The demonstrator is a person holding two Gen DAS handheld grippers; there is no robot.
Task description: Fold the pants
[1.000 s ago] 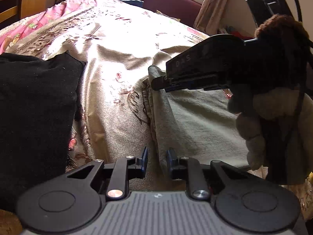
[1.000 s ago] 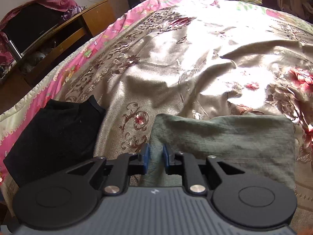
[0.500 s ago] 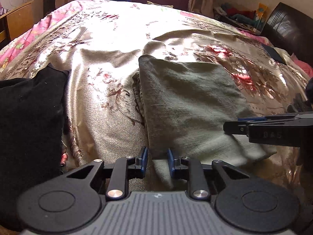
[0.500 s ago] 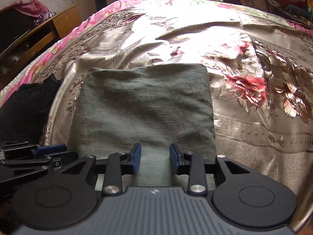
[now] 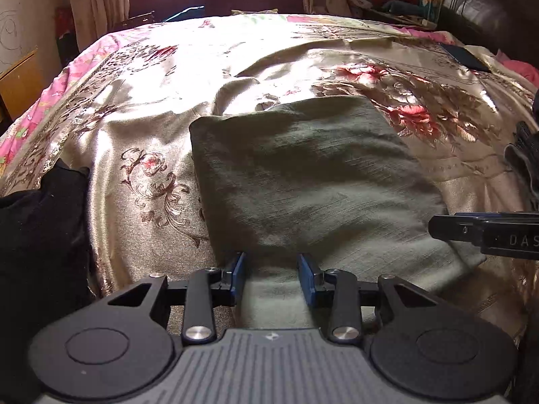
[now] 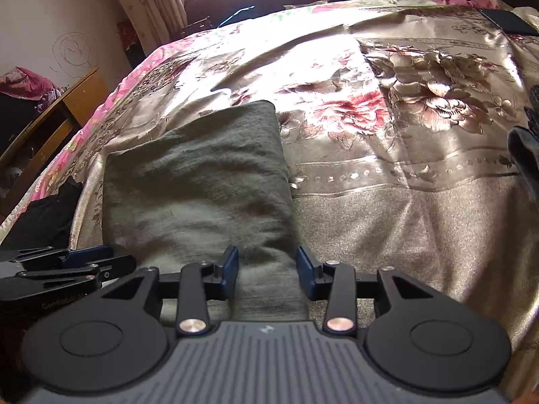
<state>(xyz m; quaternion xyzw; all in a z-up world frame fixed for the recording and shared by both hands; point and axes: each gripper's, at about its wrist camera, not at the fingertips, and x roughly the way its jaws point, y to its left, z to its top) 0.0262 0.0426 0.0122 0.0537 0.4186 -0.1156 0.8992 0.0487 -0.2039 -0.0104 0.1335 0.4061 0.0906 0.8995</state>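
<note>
Both claws have their jaws opening over the folded pants. On the left gripper [image 5: 271, 277] the blue pads [image 5: 238, 274] stand apart, with the near edge of the grey-green pants [image 5: 303, 185] showing between them; the pads do not press the cloth. The right gripper [image 6: 267, 271] is the same, its pads parted over the near right corner of the pants [image 6: 198, 188], nothing pinched.

No container shows in either view.

From the left wrist camera, the pants lie as a flat folded rectangle running from the jaws toward 12 o'clock, spreading to about 2 o'clock, on the gold floral bedspread [image 5: 161, 107]. The right gripper's fingers [image 5: 485, 232] enter at 3 o'clock, over the pants' right edge. A black garment [image 5: 37, 235] lies at 9 o'clock, apart from the pants.

From the right wrist camera, the pants stretch from the jaws toward 11 o'clock, and the left gripper's fingers [image 6: 64, 266] sit at 9 o'clock beside their near left edge. A dark phone-like slab [image 6: 508, 22] rests at 1 o'clock, far off.
</note>
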